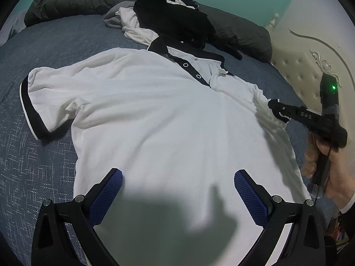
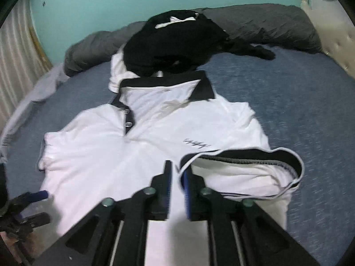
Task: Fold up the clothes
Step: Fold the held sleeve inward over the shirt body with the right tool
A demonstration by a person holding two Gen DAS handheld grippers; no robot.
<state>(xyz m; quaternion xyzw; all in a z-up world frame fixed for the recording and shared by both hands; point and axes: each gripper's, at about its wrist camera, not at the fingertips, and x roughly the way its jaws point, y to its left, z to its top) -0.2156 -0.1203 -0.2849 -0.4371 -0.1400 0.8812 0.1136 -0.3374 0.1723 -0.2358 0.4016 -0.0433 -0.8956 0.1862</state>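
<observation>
Left hand-held gripper (image 1: 177, 190) wide open and empty over white polo (image 1: 155, 115), right hand-held gripper (image 2: 176, 177) pinching its sleeve (image 2: 244, 166), blue bed (image 1: 44, 155), teal wall (image 2: 111, 4).

Matt white knit polo shirt (image 1: 159, 115), coarse woven blue bedspread (image 1: 44, 155), tufted glossy headboard (image 1: 299, 73)

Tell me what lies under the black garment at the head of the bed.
Under the black garment lies a crumpled white garment, with grey cloth beside it. How far they reach beneath, and anything else there, is covered.
</observation>
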